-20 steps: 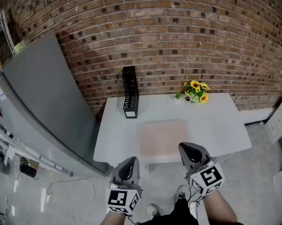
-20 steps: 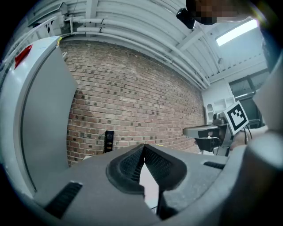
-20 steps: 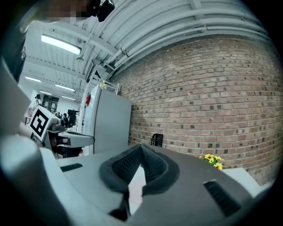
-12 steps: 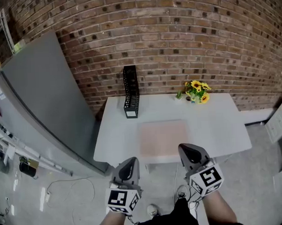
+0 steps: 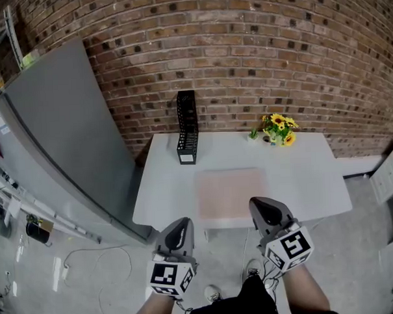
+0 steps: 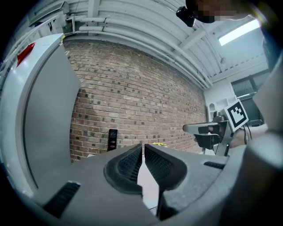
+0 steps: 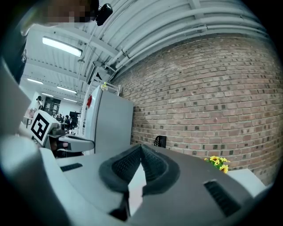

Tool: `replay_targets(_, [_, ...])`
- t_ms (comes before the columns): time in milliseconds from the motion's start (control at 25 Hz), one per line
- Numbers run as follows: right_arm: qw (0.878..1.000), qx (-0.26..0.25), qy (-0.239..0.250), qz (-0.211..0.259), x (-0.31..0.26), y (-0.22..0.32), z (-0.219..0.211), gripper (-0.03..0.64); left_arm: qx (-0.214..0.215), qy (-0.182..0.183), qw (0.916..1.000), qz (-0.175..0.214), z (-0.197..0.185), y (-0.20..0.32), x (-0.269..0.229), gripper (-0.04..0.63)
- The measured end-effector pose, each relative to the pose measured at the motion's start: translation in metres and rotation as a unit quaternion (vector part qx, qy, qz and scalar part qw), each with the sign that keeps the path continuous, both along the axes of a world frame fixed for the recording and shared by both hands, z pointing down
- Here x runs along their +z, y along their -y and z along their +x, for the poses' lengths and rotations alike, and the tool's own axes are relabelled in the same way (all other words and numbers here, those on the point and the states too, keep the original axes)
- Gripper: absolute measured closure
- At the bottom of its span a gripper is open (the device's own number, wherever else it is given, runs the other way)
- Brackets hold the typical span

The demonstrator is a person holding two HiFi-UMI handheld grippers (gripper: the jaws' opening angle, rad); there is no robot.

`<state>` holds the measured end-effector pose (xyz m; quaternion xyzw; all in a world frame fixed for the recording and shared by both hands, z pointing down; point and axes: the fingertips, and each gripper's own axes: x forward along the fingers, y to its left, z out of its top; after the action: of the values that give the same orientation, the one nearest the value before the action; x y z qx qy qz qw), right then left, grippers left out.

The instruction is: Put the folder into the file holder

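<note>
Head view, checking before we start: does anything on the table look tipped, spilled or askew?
Nothing stands out. The black mesh file holder stands upright at the back of the white table; the pale pink folder lies flat near the front.

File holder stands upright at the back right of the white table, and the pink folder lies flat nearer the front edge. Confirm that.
Wrong side: the head view shows the file holder upright at the back left of the white table, not the back right. The pink folder lies flat nearer the front edge.
</note>
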<state>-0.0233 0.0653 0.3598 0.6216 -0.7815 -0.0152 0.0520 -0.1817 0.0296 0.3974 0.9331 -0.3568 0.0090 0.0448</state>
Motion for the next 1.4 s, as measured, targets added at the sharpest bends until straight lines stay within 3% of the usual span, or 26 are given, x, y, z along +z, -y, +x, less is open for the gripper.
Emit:
replay_targets(200, [1.0, -0.016, 0.007, 0.005, -0.004, 0.012, -0.001, 0.611, -0.011, 0.001, 0.9999, 0.001, -0.004, 0.007, -0.001, 0.588])
replay_targets(320, [0.999, -0.036, 0.013, 0.003, -0.005, 0.027, -0.001, 0.518, -0.031, 0.002, 0.9995, -0.001, -0.007, 0.018, -0.001, 0.586])
replay_targets(440, [0.998, -0.06, 0.01, -0.003, -0.002, 0.042, 0.0, 0.491, -0.054, 0.002, 0.9985, -0.007, -0.006, 0.027, 0.001, 0.583])
replay_targets(560, [0.997, -0.081, 0.009, -0.008, 0.001, 0.059, 0.008, 0.465, -0.068, 0.001, 0.9976, -0.01, 0.003, 0.037, 0.004, 0.5])
replay_targets(880, [0.987, -0.155, -0.002, -0.031, 0.013, 0.105, 0.037, 0.42, -0.112, 0.01, 0.993, -0.036, 0.044, 0.062, 0.021, 0.374])
replay_targets(1240, [0.972, -0.228, 0.0, -0.047, 0.026, 0.152, 0.066, 0.368, -0.157, 0.033, 0.9843, -0.073, 0.087, 0.079, 0.04, 0.341])
replay_targets(1400, [0.963, -0.263, 0.002, -0.057, 0.033, 0.165, 0.074, 0.353, -0.19, 0.032, 0.9792, -0.064, 0.099, 0.085, 0.038, 0.336])
